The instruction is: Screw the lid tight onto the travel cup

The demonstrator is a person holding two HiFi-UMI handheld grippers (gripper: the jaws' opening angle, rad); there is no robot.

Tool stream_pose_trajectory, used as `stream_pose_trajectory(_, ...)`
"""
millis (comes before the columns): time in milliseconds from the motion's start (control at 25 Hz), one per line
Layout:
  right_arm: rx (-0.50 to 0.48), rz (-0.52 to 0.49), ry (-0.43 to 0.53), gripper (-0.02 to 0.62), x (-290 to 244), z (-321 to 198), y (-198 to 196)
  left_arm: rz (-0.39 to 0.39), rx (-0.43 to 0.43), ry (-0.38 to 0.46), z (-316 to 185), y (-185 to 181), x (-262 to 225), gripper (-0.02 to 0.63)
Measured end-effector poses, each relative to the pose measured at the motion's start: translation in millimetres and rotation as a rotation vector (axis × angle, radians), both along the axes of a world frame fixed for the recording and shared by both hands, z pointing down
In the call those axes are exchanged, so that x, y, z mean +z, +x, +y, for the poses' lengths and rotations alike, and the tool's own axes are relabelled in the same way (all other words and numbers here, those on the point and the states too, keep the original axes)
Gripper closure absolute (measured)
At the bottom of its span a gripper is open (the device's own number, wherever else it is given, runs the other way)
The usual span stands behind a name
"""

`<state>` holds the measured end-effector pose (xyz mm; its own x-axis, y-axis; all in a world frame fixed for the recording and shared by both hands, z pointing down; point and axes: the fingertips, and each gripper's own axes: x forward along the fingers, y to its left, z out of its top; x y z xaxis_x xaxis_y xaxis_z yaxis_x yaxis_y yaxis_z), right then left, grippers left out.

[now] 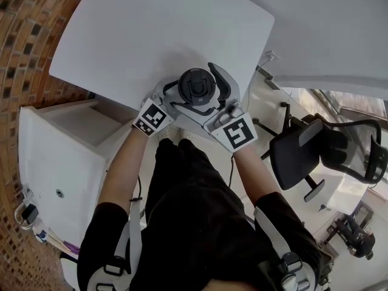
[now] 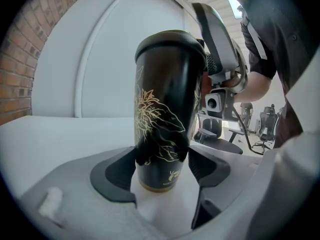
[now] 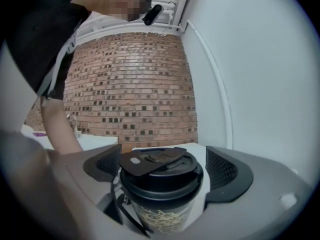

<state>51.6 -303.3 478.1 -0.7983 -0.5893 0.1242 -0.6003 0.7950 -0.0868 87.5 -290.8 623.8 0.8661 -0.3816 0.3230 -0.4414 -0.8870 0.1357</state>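
**Holding the cup low and the lid high**

I am gripping the travel cup (image 2: 162,119) with my left gripper (image 2: 162,170), low on its black body, just above the base. The jaws are standing wide because the cup is a wide thing, and both pads are pressing on its sides. I am holding it there, I think, so that the body is not spinning together with the lid, and so that the top is free for the other hand. The cup is standing upright on the white table (image 1: 151,35), close to its near edge, directly in front of me.

My right gripper (image 3: 162,168) is working from the opposite side. Its jaws are also standing wide and are closing around the lid (image 3: 162,174) at the rim, one pad at each side. The pads seem to be pressing on it. The lid is sitting level on the mouth of the cup, with its flap lying toward the left pad.

I am judging that the tightening is under way, but I cannot tell how far the thread is already closed. The next twist is asking for a firm hold below, otherwise the cup could slip or tip on the smooth table.
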Motion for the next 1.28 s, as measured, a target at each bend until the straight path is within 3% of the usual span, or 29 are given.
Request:
stream_pose_trajectory(240,-0.374,0.146,-0.002,0.086,5.4,7.0,-1.4,-0.003,0.002,-0.001,-0.3,1.0,-0.2,0.275)
stream_pose_trajectory(360,-0.440,0.182,0.010,0.089,5.6,7.9,-5.9,-0.002,0.001,-0.002,-0.5,1.0,-0.4,0.275)
stream_pose_trajectory(600,-0.367,0.134,0.001,0.109,9.4,9.5,-4.4,-0.001,0.002,-0.003,-0.5,2.0,-0.4,0.275)
stream_pose_trajectory(1040,0.066,0.032,0.008,0.143,5.2,-0.5,3.8,0.000,0.003,0.000,-0.3,-1.2,-0.5,0.276)
stream_pose_trajectory(1160,0.029,0.014,-0.022,0.131,5.4,2.6,3.0,0.002,0.002,0.000,0.4,0.3,-1.3,0.276)
stream_pose_trajectory(1280,-0.137,0.055,-0.026,0.076,5.4,3.6,-0.6,0.003,0.003,-0.001,-0.1,0.0,-1.2,0.275)
